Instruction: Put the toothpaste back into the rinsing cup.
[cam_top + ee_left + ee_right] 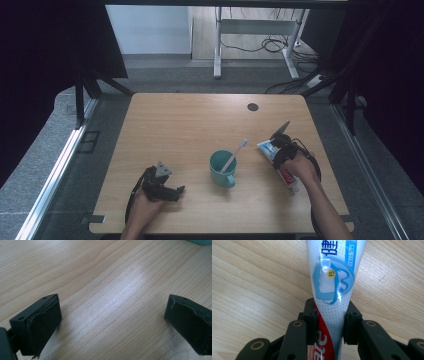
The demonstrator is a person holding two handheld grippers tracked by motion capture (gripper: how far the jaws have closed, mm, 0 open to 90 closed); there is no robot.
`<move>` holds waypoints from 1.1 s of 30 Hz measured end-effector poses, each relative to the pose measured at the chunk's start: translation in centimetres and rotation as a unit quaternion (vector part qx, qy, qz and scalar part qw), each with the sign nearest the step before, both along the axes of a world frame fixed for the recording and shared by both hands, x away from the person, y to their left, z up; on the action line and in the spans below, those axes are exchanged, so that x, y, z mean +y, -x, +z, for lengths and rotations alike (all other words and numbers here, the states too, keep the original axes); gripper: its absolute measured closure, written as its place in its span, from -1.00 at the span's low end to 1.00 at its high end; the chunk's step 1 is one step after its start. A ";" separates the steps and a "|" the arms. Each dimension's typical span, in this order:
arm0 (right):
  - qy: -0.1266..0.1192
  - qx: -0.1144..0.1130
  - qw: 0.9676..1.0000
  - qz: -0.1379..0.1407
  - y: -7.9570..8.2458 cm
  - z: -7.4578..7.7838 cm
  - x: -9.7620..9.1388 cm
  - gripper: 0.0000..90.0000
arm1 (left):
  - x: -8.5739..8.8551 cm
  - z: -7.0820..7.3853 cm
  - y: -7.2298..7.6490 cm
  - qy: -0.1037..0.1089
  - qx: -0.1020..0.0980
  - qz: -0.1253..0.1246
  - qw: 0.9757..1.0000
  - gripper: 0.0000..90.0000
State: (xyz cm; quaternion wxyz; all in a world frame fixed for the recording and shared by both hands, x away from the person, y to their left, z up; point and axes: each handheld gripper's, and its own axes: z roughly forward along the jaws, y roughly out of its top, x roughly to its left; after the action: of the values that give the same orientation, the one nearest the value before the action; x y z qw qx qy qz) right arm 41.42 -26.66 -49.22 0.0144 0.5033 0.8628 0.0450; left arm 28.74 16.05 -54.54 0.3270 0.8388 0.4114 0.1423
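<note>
A white, blue and red toothpaste tube (281, 162) lies on the wooden table (190, 120) at the right. My right gripper (281, 150) is shut on the toothpaste tube (334, 277), both pads pressing its sides at mid-length, as the right gripper view shows. A teal mug (222, 168) stands at the table's middle front with a white toothbrush (235, 155) leaning in it. My left gripper (176, 192) rests low near the front left, to the left of the mug; its jaws stand wide apart over bare wood (115, 302), with nothing between them.
A dark round cable hole (252, 106) sits near the table's far edge. Beyond the table stand a desk frame (218, 45) and floor cables (272, 45). Black curtains hang at both sides.
</note>
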 end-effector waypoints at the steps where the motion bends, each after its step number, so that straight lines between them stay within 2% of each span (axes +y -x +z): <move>1: -0.001 -0.001 1.000 0.003 0.1 0.0 0.0 0.54 | 0.0 0.0 0.0 0.000 0.000 0.000 1.000 -0.98; 15: -0.011 -0.009 1.000 0.021 0.7 0.2 -0.2 0.58 | 0.0 0.0 0.0 0.000 0.000 0.000 1.000 -0.98; 21: -0.015 -0.022 0.999 0.027 1.0 0.5 -0.4 0.58 | 0.0 0.0 0.0 0.000 0.000 0.000 1.000 -0.98; 33: -0.033 -0.056 0.997 0.030 2.0 2.1 -0.7 0.58 | 0.0 0.0 0.0 0.000 0.000 0.000 1.000 -0.98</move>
State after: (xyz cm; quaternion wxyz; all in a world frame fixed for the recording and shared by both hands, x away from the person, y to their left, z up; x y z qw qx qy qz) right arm 39.41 -27.33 -47.15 0.0449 0.4742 0.8734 0.1015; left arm 28.74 16.05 -54.55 0.3272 0.8386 0.4116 0.1423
